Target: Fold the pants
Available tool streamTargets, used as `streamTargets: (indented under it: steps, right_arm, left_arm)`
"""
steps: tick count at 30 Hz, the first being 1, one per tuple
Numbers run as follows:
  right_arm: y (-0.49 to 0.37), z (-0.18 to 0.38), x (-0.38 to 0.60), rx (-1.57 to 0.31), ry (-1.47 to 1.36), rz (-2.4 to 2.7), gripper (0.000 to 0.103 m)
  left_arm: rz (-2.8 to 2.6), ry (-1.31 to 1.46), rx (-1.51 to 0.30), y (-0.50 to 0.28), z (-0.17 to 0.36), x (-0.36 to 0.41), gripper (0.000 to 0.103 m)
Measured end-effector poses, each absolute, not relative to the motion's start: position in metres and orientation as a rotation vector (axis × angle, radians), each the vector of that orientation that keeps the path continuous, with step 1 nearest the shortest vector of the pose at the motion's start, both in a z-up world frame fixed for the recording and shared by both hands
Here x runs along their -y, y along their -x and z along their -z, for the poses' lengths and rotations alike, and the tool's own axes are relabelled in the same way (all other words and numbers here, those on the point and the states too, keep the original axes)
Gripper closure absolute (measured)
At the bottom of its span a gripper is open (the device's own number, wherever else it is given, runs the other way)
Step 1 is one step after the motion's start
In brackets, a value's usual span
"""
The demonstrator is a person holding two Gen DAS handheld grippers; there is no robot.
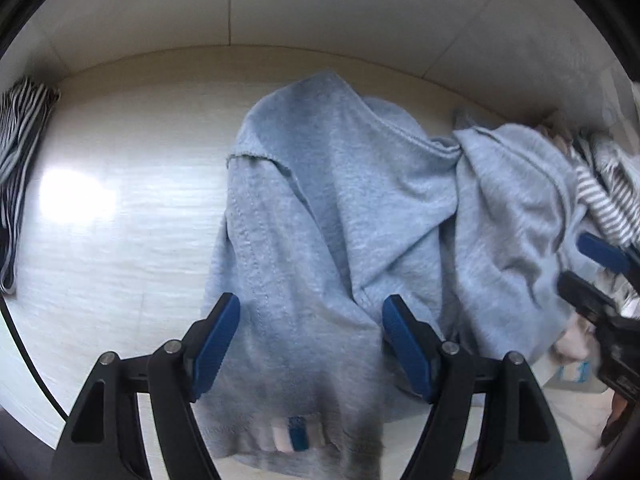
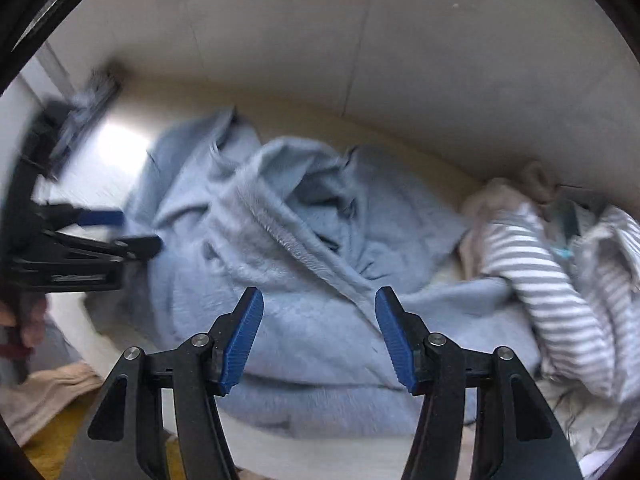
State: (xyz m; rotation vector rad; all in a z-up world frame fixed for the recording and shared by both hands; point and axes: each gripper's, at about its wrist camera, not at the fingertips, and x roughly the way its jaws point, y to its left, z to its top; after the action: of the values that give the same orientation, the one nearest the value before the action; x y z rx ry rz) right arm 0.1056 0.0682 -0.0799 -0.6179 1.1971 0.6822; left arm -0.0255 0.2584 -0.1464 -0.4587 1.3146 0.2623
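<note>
Light blue-grey fleece pants (image 1: 320, 208) lie crumpled on a pale wood-grain table (image 1: 112, 240), directly ahead of and beneath both grippers. In the left wrist view, one leg runs forward between the spread fingers of the left gripper (image 1: 311, 340), with a stitched seam along its left side and a small label (image 1: 294, 434) near the bottom edge. Left gripper: released, blue pads (image 1: 218, 340) wide apart, straddling the cloth without clamping it. Right gripper (image 2: 319, 332): likewise released, its pads either side of a raised fold with a fuzzy hem; whether they touch the cloth cannot be told. In the right wrist view the left gripper appears at far left, blurred, beside the pants.

Beyond the pants, to the right of both grippers, sits a heap of laundry including a grey-and-white striped garment (image 2: 552, 292). A dark striped garment (image 1: 18, 160) lies at the far left of the left gripper. A cream wall (image 1: 320, 8) rises behind the table.
</note>
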Motion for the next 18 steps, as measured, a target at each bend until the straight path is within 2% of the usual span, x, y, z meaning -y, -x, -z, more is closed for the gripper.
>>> streamTargets:
  steps: [1, 2, 3, 4, 5, 6, 10, 18]
  right_arm:
    - [-0.110, 0.089, -0.067, -1.207, 0.625, -0.680, 0.044]
    - [-0.112, 0.101, -0.072, -1.237, 0.621, -0.677, 0.044]
    - [-0.113, 0.108, -0.073, -1.263, 0.599, -0.679, 0.049]
    - [-0.114, 0.113, -0.074, -1.290, 0.567, -0.687, 0.056]
    - [-0.115, 0.118, -0.075, -1.325, 0.520, -0.698, 0.071]
    - [-0.112, 0.124, -0.079, -1.350, 0.488, -0.714, 0.080]
    - [-0.090, 0.138, -0.101, -1.347, 0.534, -0.734, 0.091]
    - [-0.040, 0.141, -0.168, -1.330, 0.512, -0.899, 0.094]
  left_arm:
    - [-0.263, 0.425, -1.318, 0.024, 0.148, -0.255, 0.027]
    - [-0.264, 0.394, -1.322, 0.025, 0.150, -0.250, 0.034]
    - [-0.262, 0.355, -1.327, 0.025, 0.152, -0.248, 0.050]
    - [-0.274, 0.317, -1.340, 0.026, 0.154, -0.247, 0.056]
    - [-0.283, 0.304, -1.337, 0.028, 0.154, -0.247, 0.058]
    - [-0.281, 0.308, -1.329, 0.032, 0.154, -0.250, 0.060]
    - [-0.294, 0.305, -1.327, 0.046, 0.155, -0.269, 0.064]
    - [-0.453, 0.332, -1.325, 0.101, 0.156, -0.336, 0.066]
